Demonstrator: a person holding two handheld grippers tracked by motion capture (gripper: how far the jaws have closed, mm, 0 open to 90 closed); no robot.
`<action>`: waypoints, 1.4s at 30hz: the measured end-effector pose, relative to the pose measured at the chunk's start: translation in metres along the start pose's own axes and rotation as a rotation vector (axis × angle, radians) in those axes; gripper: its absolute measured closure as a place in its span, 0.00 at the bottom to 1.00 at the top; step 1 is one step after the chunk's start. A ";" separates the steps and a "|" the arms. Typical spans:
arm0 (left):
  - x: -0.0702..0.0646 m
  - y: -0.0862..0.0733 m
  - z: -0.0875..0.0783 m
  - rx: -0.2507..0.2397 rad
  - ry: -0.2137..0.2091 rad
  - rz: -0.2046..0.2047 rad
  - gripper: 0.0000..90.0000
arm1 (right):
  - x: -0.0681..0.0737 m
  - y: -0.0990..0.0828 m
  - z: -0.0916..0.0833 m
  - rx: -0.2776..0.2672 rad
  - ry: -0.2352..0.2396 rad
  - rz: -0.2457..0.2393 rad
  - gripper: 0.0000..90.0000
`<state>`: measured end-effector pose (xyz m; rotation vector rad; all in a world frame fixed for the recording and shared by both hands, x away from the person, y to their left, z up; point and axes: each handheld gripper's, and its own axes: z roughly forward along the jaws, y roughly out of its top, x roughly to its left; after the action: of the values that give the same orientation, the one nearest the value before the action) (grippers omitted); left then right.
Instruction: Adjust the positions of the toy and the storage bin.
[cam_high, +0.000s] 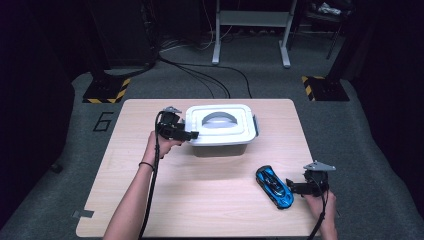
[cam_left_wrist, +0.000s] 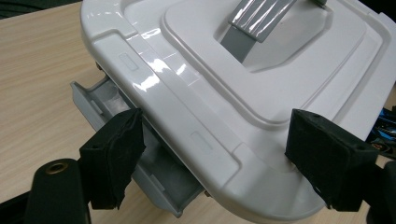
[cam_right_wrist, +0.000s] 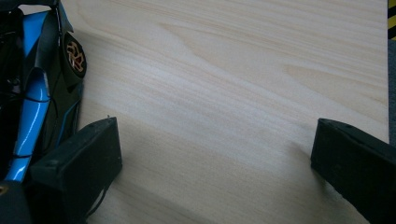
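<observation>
At the white plastic box's (cam_high: 220, 131) left edge, the left hand-held gripper (cam_high: 192, 134) straddles its grey latch (cam_left_wrist: 135, 172), jaws apparently parted; right hand-held gripper (cam_high: 291, 186) gapes empty.

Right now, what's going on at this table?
A person holds a tool in each hand. The left tool straddles the edge of the white plastic lidded box, one jaw by its grey side latch, not visibly clamped. The right tool rests open on the wooden table beside the blue and black toy car.

Overhead light brightens the table (cam_high: 210, 200); surroundings dark, white lid (cam_left_wrist: 196, 70) glares.
</observation>
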<state>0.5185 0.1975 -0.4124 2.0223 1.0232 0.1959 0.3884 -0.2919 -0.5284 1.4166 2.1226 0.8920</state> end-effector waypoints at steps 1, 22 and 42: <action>-0.001 0.001 0.001 0.009 -0.004 0.005 0.22 | 0.000 0.000 0.000 0.000 0.000 0.000 0.01; -0.013 -0.008 -0.012 -0.101 0.100 0.087 0.17 | 0.001 0.028 -0.022 -0.065 0.054 0.030 0.05; 0.002 -0.039 -0.010 -0.094 0.128 0.093 0.35 | 0.035 0.163 -0.006 -0.149 0.105 -0.018 0.46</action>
<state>0.4920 0.2174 -0.4360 1.9936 0.9802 0.4196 0.4760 -0.2171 -0.4082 1.2998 2.0919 1.1158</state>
